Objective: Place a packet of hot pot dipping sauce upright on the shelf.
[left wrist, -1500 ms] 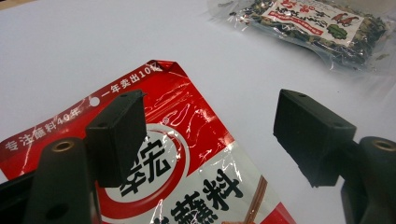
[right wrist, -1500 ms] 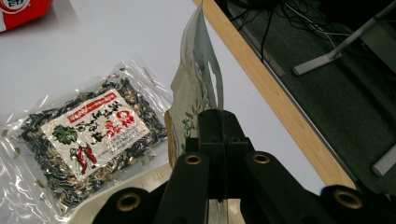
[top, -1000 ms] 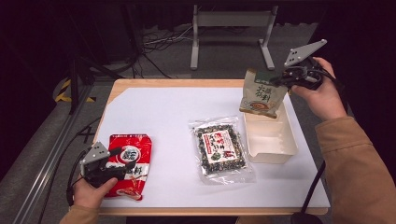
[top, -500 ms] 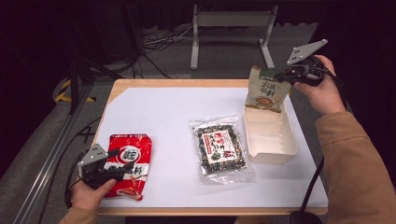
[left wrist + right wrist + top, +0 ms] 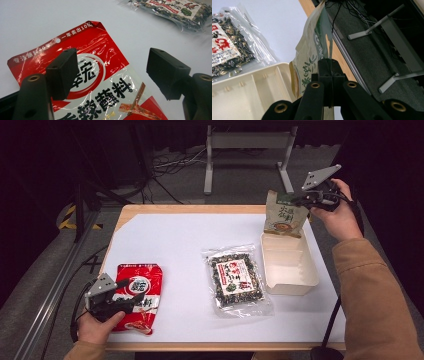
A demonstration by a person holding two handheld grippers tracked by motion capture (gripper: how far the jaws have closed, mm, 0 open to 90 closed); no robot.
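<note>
Three packets are sharing the white table (image 5: pixel 165 240), and one of them is hanging from the right gripper (image 5: pixel 306 198) at the far right. Its jaws are pinched fully together on the top edge of the cream-and-green pouch (image 5: pixel 284 215), as the right gripper view is showing, with the thin film clamped between the black pads. Compared with a second ago, the pouch is now sitting lower and more squarely over the far end of the white tray (image 5: pixel 289 265), its bottom edge meeting or nearly meeting the tray's far rim; before, it was hanging a little higher and tilted. That is suggesting the packet is being lowered into the tray, and release is probably coming soon.

At the near left, the left gripper (image 5: pixel 131 301) is hovering over the red packet (image 5: pixel 138 292), which is lying flat on the table. Its jaws are standing wide apart above the printed film, gripping nothing. The clear packet of dark seaweed (image 5: pixel 235 277) is lying untouched between the red packet and the tray.
</note>
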